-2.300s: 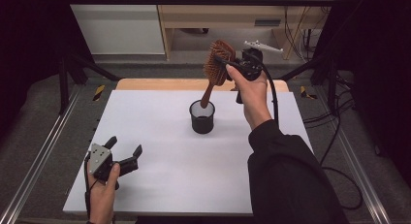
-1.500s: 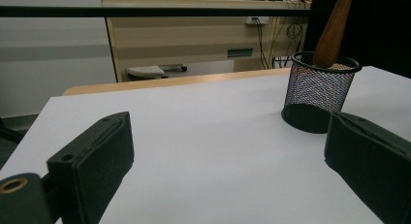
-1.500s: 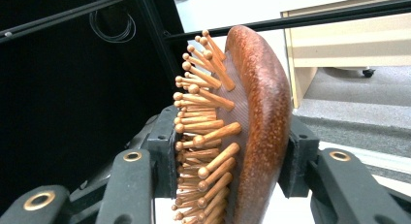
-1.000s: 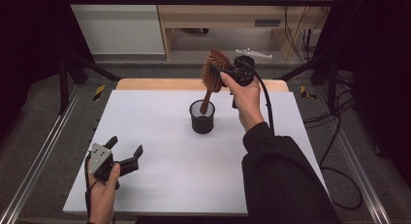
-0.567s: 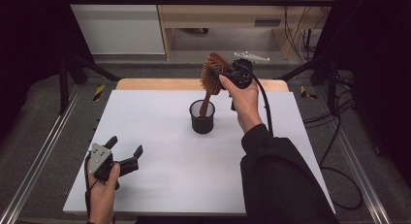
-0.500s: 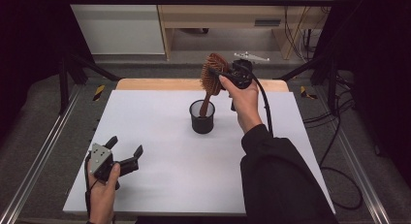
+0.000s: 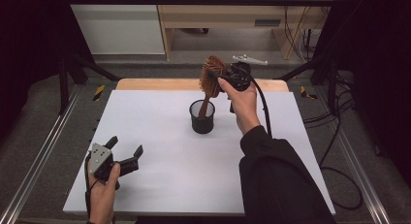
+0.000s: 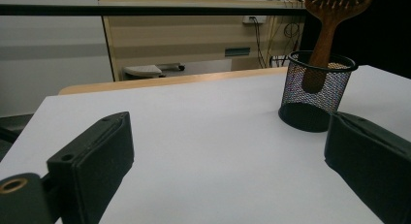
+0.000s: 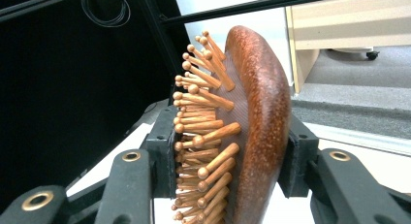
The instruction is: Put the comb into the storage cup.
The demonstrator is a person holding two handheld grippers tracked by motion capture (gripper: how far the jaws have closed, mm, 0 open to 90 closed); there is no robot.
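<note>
white desk (image 7: 160, 180), left to right: the left tool (image 7: 116, 161) rests near the front left corner, jaws apart and holding nothing, unmoved over the last seconds. at centre, the black mesh cup (image 7: 202, 116) now takes the handle of the wooden hairbrush (image 7: 211, 78), lowered and tipped more upright than two seconds ago. the right tool (image 7: 224, 78) is clamped on the brush head, so release looks near.

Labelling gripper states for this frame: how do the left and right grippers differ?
The left gripper is open and holds nothing; the right gripper is shut on the hairbrush head. The left sits low near the table's front edge; the right is raised above the mesh cup. Both are hand-held, with black jaws.
</note>
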